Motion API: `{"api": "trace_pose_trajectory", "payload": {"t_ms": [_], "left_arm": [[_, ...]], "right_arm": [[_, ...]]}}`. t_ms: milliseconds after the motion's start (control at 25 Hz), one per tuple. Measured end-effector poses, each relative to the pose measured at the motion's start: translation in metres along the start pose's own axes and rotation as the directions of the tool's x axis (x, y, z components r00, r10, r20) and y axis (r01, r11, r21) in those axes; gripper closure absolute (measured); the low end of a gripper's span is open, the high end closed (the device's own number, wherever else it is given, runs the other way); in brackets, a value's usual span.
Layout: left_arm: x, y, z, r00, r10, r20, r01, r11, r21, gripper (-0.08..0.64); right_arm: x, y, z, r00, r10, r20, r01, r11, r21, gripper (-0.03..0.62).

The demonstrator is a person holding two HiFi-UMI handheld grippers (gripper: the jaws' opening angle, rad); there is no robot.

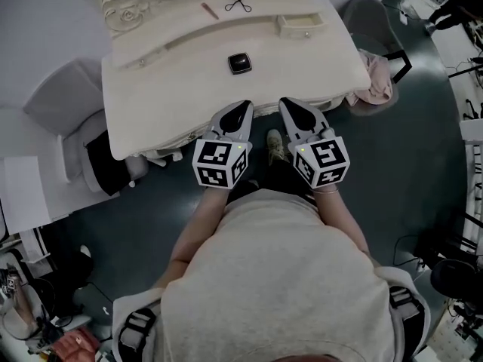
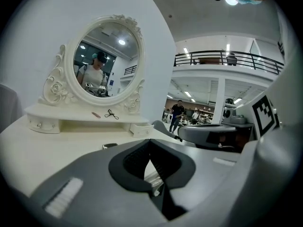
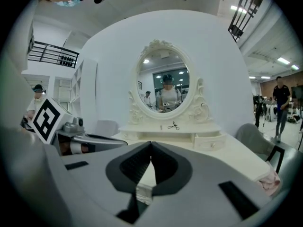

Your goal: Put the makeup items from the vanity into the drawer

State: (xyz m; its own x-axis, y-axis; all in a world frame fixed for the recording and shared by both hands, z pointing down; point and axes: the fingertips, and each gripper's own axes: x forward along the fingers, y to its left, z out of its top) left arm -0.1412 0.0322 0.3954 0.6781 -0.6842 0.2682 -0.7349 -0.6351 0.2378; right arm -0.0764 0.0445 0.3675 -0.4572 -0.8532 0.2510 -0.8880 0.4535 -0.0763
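Note:
A cream vanity (image 1: 173, 89) with an oval mirror (image 2: 106, 60) stands in front of me. On its top lies a black compact (image 1: 239, 63). A pink stick (image 1: 210, 10) and a black eyelash curler (image 1: 238, 4) rest on the raised shelf under the mirror. A small drawer (image 1: 302, 25) sits at the shelf's right end and looks slightly pulled out. My left gripper (image 1: 240, 111) and right gripper (image 1: 293, 110) hover side by side at the vanity's near edge, both shut and empty. From the gripper views the curler (image 3: 173, 126) and compact (image 2: 110, 146) lie well ahead of the jaws.
A grey chair (image 1: 64, 96) stands left of the vanity. Another grey chair (image 1: 370, 17) at the right carries a pink cloth (image 1: 377, 78). A dark bag (image 1: 106, 164) lies on the floor at the vanity's left corner. People walk in the hall beyond.

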Motion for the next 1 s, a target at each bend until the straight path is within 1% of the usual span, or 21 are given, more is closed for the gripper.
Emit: {"api": "trace_pose_trajectory", "payload": {"t_ms": [160, 280, 440, 600, 800, 920, 1000], "left_arm": [[0.036, 0.014, 0.018, 1.000, 0.019, 0.014, -0.019, 1.000, 0.006, 0.551], [0.062, 0.025, 0.033, 0.999, 0.042, 0.021, -0.042, 0.999, 0.010, 0.551], [0.094, 0.044, 0.053, 0.993, 0.112, 0.040, -0.112, 0.994, -0.007, 0.551], [0.124, 0.063, 0.067, 0.985, 0.168, 0.050, -0.167, 0.986, -0.025, 0.551], [0.149, 0.084, 0.077, 0.971, 0.234, 0.059, -0.231, 0.972, -0.052, 0.551], [0.157, 0.094, 0.075, 0.960, 0.273, 0.054, -0.269, 0.960, -0.076, 0.551], [0.161, 0.097, 0.073, 0.953, 0.298, 0.044, -0.294, 0.952, -0.079, 0.551]], "right_arm": [[0.027, -0.035, 0.011, 1.000, 0.015, 0.009, -0.015, 1.000, 0.000, 0.584], [0.047, -0.056, 0.020, 0.999, 0.045, 0.015, -0.045, 0.999, 0.002, 0.584], [0.076, -0.084, 0.039, 0.995, 0.095, 0.025, -0.095, 0.995, -0.020, 0.584], [0.100, -0.114, 0.047, 0.991, 0.131, 0.015, -0.131, 0.991, -0.028, 0.584], [0.123, -0.142, 0.050, 0.983, 0.183, -0.001, -0.183, 0.982, -0.040, 0.583], [0.128, -0.152, 0.045, 0.977, 0.213, -0.018, -0.213, 0.976, -0.040, 0.584], [0.131, -0.159, 0.042, 0.973, 0.228, -0.028, -0.229, 0.973, -0.031, 0.583]]}}
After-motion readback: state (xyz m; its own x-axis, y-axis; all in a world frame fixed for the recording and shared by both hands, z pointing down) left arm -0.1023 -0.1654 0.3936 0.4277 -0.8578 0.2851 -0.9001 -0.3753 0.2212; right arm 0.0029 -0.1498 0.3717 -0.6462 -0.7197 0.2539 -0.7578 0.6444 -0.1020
